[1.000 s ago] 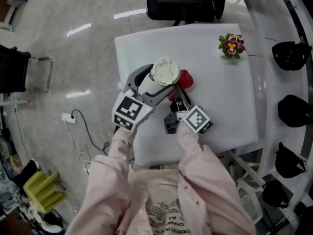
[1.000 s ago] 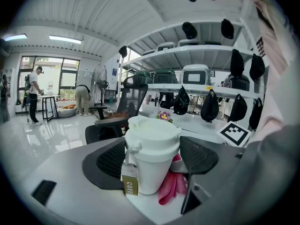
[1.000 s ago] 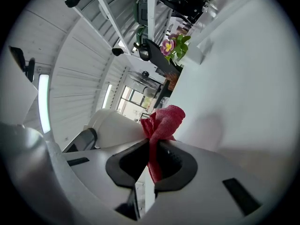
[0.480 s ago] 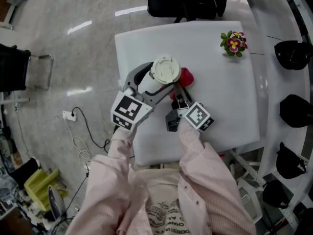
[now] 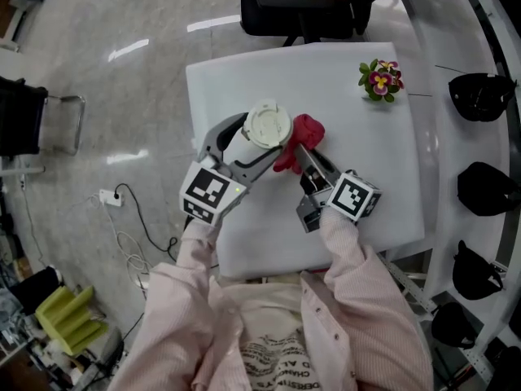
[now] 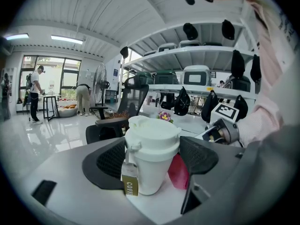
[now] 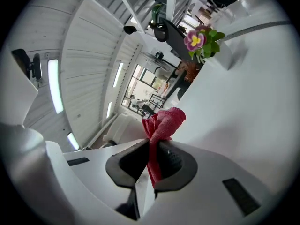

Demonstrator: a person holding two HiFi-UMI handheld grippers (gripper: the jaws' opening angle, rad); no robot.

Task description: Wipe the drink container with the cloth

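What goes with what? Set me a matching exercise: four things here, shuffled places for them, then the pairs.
1. coffee cup
2. red cloth
3. potted flowers
4. office chair

A. far right corner of the table
B. pinched in the right gripper
C. beyond the table's far edge
D. between the jaws of the left gripper

Pairs: 1-D; 2-B; 3-A; 4-C
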